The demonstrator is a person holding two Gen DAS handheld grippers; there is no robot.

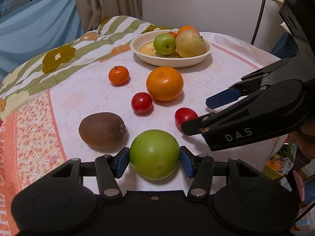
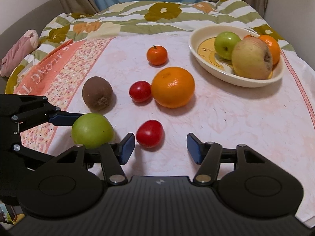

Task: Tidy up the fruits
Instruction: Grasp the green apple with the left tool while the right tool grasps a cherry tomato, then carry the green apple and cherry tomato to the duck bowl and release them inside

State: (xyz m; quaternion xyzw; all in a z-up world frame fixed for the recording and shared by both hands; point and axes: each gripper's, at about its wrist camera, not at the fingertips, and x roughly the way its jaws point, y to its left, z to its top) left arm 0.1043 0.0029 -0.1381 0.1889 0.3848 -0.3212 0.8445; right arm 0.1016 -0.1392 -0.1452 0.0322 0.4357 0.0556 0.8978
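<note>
My left gripper (image 1: 154,158) is shut on a green apple (image 1: 154,154), low over the cloth; the apple also shows in the right wrist view (image 2: 92,130). My right gripper (image 2: 160,147) is open and empty, with a red tomato (image 2: 149,133) just ahead of its left finger. It shows in the left wrist view (image 1: 198,114) beside that tomato (image 1: 185,116). A kiwi (image 1: 102,130), a second tomato (image 1: 141,102), a large orange (image 1: 165,83) and a mandarin (image 1: 119,75) lie on the cloth. A cream bowl (image 1: 137,49) holds a green apple (image 1: 164,44), a yellowish apple (image 1: 190,43) and oranges.
The fruit lies on a pink and white cloth (image 2: 236,114) over a floral quilt (image 2: 137,17). A pink stuffed item (image 2: 19,49) lies at the far left. The cloth's edge drops off at the right.
</note>
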